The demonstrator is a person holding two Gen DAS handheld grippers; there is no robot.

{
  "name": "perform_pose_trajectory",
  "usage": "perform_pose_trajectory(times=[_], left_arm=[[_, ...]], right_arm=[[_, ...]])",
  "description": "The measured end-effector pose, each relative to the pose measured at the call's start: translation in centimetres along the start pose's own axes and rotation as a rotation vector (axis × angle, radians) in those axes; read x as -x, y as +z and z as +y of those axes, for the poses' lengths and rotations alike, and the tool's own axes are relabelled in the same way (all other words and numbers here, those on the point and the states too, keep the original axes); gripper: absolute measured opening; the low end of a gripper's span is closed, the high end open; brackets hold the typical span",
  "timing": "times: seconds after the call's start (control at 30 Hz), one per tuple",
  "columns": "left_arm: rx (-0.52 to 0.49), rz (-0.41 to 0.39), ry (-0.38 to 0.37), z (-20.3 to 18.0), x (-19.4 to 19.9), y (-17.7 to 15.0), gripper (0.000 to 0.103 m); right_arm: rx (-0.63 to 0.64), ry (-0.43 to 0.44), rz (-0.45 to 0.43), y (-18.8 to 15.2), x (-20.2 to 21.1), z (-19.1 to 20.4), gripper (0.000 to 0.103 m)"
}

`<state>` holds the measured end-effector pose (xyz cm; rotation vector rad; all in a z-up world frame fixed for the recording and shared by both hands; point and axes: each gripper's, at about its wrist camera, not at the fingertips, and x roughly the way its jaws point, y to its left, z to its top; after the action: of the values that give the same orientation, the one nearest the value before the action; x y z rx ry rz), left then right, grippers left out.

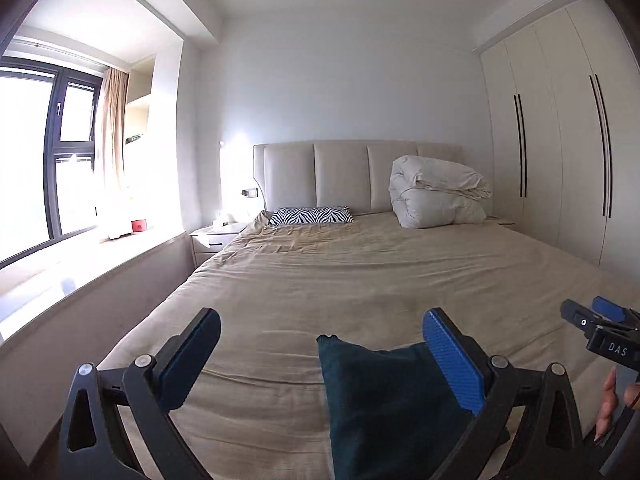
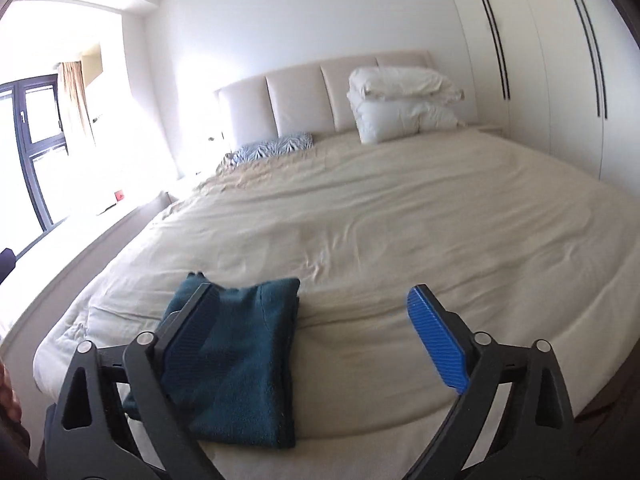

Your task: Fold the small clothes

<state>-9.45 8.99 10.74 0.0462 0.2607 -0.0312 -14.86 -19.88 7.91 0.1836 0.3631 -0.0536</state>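
A folded dark teal garment lies flat near the foot edge of the bed; in the left wrist view the same garment shows low between my fingers. My left gripper hangs above it, open, nothing between its blue pads. My right gripper is open too, lifted off the bed, with its left finger in front of the garment but not gripping it. The right gripper also shows at the right edge of the left wrist view, with a hand below it.
A zebra-print pillow and a bundled white duvet lie at the padded headboard. A wardrobe lines the right wall. A window sill and nightstand run along the left side.
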Motion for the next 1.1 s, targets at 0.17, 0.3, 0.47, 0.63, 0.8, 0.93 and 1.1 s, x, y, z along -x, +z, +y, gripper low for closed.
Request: perform_pose_trajectory(times=[0.17,0.3,0.47,0.63,0.8,0.93,1.1], left_arm=[[0.025,0.153,0.071,0.5,-2.0,-0.4,0.103],[0.035,0.269,0.071,0.2,-4.0,-2.6,0.103],[0.054,0.436,0.008,-0.7,-6.2,-6.5,0.103],[0.058,0.512,0.031,-0.9,-7.5,-8.6,0.103],[0.049,0.537,0.04,-1.0,-8.0,-9.4,0.103],[0.047,0.562,0.037,-1.1,-8.4,-10.1,0.103],[0.057,0.588,0.03,-0.9,-9.0,-10.8,0.103]], right_arm=[[0.149,-0.007,-0.153,2.7,4.1,4.0,0.103],[0.129,0.076,-0.068,4.0,4.1,5.4,0.103],[0.096,0.044,0.187,2.2,0.5,6.5,0.103],[0.119,-0.042,0.309,-1.4,-2.0,6.6,0.103],[0.12,-0.059,0.351,-3.4,-3.3,6.7,0.103],[0.113,-0.069,0.376,-4.0,-4.0,6.7,0.103],[0.117,-0.073,0.408,-4.9,-4.8,6.7,0.103]])
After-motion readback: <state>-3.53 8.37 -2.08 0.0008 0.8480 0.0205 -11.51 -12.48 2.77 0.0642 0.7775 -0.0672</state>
